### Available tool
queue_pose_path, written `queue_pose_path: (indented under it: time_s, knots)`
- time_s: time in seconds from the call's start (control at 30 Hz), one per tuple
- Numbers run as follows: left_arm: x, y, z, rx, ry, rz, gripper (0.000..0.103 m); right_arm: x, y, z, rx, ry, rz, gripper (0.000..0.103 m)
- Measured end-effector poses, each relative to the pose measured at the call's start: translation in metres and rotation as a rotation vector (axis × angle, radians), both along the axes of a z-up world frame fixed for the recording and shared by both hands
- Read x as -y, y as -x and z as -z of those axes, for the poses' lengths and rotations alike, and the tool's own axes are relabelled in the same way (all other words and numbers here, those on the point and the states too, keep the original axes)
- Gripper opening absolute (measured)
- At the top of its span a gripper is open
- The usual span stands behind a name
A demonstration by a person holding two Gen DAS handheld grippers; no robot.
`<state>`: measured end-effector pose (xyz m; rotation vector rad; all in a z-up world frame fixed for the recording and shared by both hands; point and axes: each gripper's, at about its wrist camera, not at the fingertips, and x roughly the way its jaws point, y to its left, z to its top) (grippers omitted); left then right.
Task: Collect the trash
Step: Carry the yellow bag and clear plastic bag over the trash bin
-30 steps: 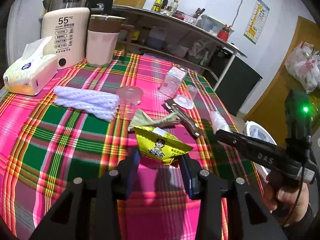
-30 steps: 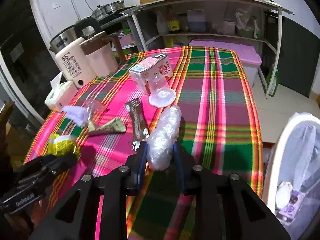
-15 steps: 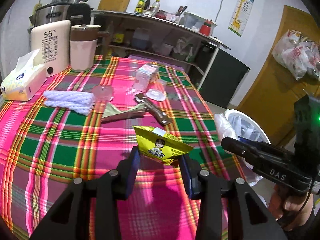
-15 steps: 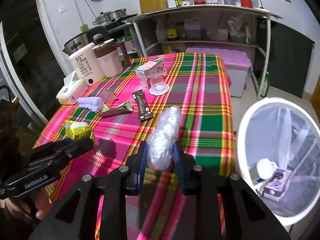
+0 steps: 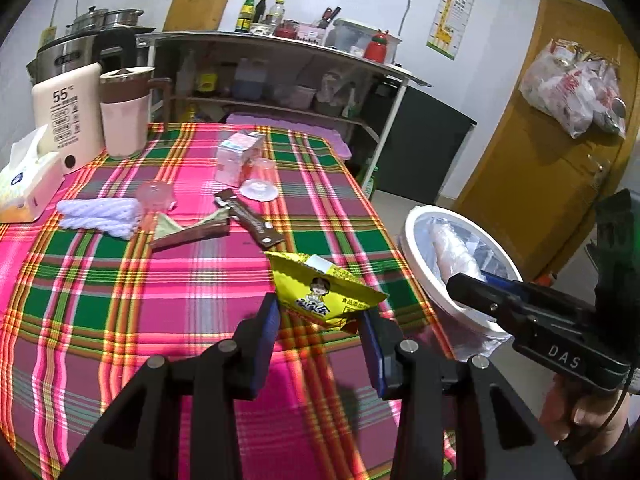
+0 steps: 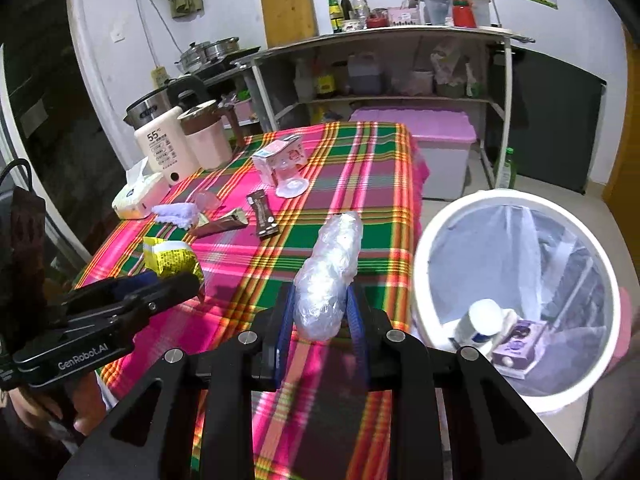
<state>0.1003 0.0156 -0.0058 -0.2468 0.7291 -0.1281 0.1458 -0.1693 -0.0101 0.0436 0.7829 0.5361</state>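
On my far left, the tissue box (image 5: 26,178) and the cream kettle (image 5: 66,114) stand at the back edge of the tabletop (image 5: 120,292), with a pink jug (image 5: 122,118) beside them. A folded white cloth (image 5: 98,216) lies nearer me, then two brown wrappers (image 5: 248,218) crossing each other, and a pink carton (image 5: 236,156) behind them with a clear cup (image 5: 260,184) against it.

My left gripper (image 5: 322,320) has its fingers clenched on the yellow snack packet (image 5: 320,292), lifted clear above the plaid cloth near the tabletop's right edge. From the other camera I see that same packet (image 6: 170,260) sticking out ahead of the black tool body.

Further right, my right gripper (image 6: 320,316) grasps a crumpled clear plastic bag (image 6: 328,276), held upright between the blue pads, over the tabletop's edge. Just beside it on the right stands the white bin (image 6: 424,248), lined with a clear bag, with a white bottle (image 6: 482,318) and a small purple box (image 6: 518,344) lying in its bottom.
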Motion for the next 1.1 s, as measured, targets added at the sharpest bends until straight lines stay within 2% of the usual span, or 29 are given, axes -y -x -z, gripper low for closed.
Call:
queue_pose_path:
  time_s: [0.67,1.1]
  knots:
    - [0.054,-0.027,-0.004,-0.005,-0.026,0.129,0.041,0.063,-0.002,-0.002,0.007,-0.007,0.135,0.028]
    - [0.095,-0.051,-0.005,-0.007,-0.033,0.221,0.041,0.101,-0.012,0.009,-0.014,-0.007,0.208,0.028]
